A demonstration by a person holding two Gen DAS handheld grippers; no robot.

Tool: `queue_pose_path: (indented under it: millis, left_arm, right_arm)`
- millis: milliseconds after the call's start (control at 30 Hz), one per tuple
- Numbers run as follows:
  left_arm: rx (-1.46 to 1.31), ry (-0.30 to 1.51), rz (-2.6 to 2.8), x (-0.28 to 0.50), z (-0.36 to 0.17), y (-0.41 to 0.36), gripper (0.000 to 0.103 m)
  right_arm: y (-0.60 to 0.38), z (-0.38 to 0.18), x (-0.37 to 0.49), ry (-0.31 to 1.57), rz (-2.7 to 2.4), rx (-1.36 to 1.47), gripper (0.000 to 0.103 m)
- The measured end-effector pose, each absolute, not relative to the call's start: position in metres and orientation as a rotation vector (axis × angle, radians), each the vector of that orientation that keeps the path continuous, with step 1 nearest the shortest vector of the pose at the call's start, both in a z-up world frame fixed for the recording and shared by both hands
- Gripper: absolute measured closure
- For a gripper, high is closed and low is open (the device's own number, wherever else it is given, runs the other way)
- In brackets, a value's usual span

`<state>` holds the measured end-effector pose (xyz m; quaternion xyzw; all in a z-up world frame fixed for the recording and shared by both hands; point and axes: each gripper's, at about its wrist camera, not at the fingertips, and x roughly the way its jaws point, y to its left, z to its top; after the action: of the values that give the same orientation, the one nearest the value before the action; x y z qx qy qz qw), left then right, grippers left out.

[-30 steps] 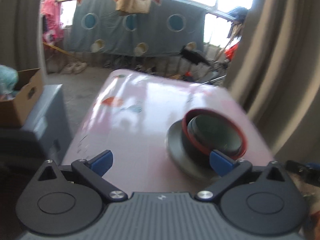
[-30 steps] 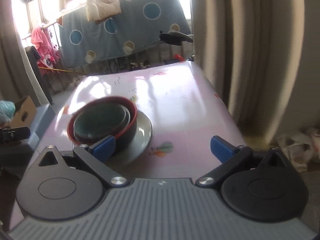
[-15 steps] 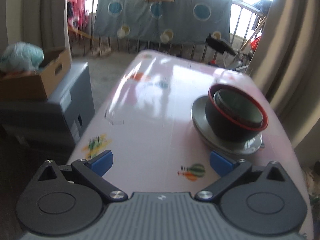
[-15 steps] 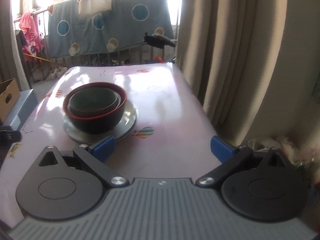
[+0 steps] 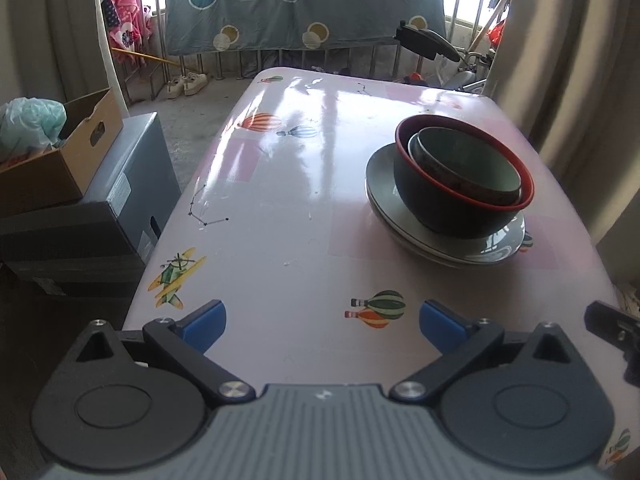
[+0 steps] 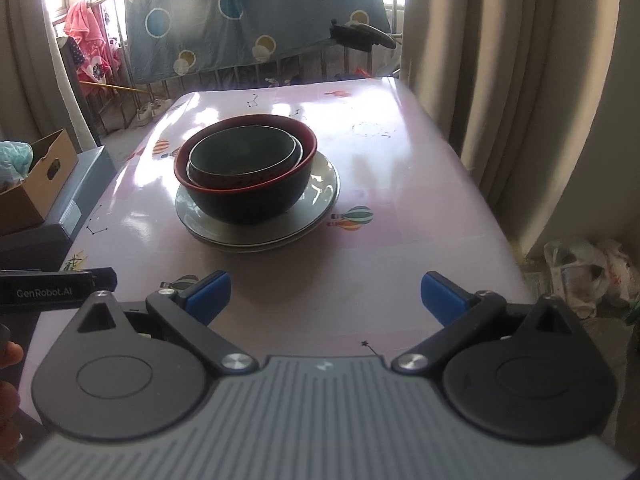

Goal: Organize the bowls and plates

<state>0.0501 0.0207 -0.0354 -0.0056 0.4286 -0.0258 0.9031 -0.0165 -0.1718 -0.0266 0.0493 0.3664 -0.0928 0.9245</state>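
- Count: I see two bowls, a small grey-green bowl (image 6: pixel 244 156) nested inside a larger black bowl (image 6: pixel 248 196) with a red rim. The black bowl sits on grey plates (image 6: pixel 320 192); two stacked rims show, so I log two plates.
- The whole stack stands on the pink surface (image 6: pixel 380 272), toward its right side in the left wrist view (image 5: pixel 460 216).
- Off the surface to the left: one cardboard box (image 5: pixel 60 160) on one grey case (image 5: pixel 120 200).
- Left gripper (image 5: pixel 322 316): held low over the near edge, level, jaws wide with nothing between them, well apart from the stack.
- Right gripper (image 6: pixel 325 292): same pose, jaws wide and unloaded, stack ahead and slightly left, not touching.
- The left gripper's body (image 6: pixel 48 286) shows at the left edge of the right wrist view.
- Change from half a second ago: I have drawn both grippers further back toward the near edge; more surface now lies ahead of each. Stack unmoved, jaw spacing unchanged.
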Motion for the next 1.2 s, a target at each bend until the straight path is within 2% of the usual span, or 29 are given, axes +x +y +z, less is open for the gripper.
queue_pose_path:
  millis: [667,1200]
  left_arm:
    - [0.032,0.872,-0.027,0.047,-0.026,0.017,0.0]
    - [0.043,0.874,-0.022,0.045,-0.027,0.016,0.0]
  right_arm:
    - [-0.159,-0.023,-0.014,0.726,-0.207,-0.009,0.001]
    - [-0.158,-0.025,-0.012,0.737,-0.204,0.007,0.001]
